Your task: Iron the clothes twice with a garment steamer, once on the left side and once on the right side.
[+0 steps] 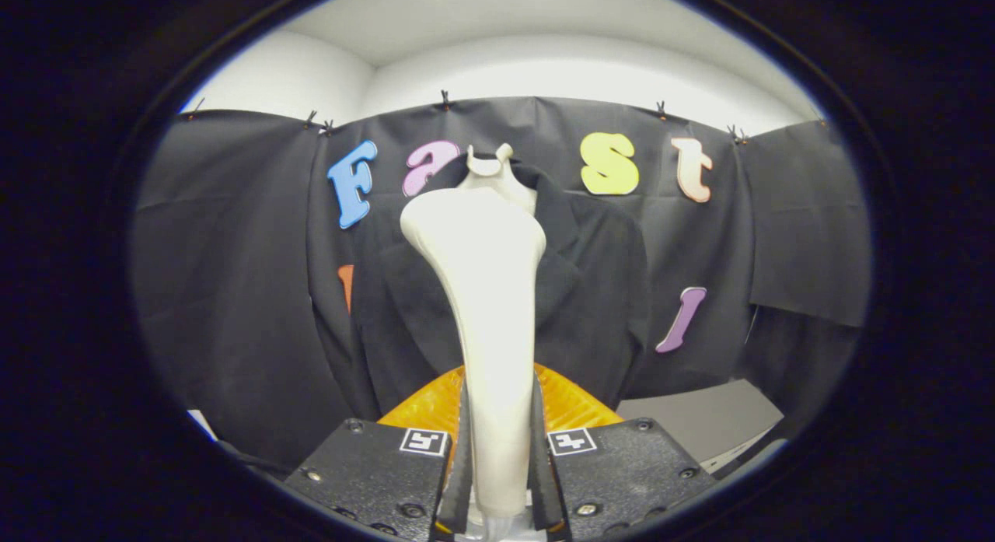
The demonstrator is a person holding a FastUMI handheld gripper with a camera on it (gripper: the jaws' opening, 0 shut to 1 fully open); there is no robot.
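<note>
My tool [497, 441] grips the cream plastic garment steamer [486, 293], facing the hanging black jacket [598, 293]; I judge both passes remain.

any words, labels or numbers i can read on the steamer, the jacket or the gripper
Steamer, held between the gripper fingers: no text.
Black jacket hanging beyond it: no label or print.
Square black-and-white markers on the finger blocks: coded patterns, not words or numbers.
</note>
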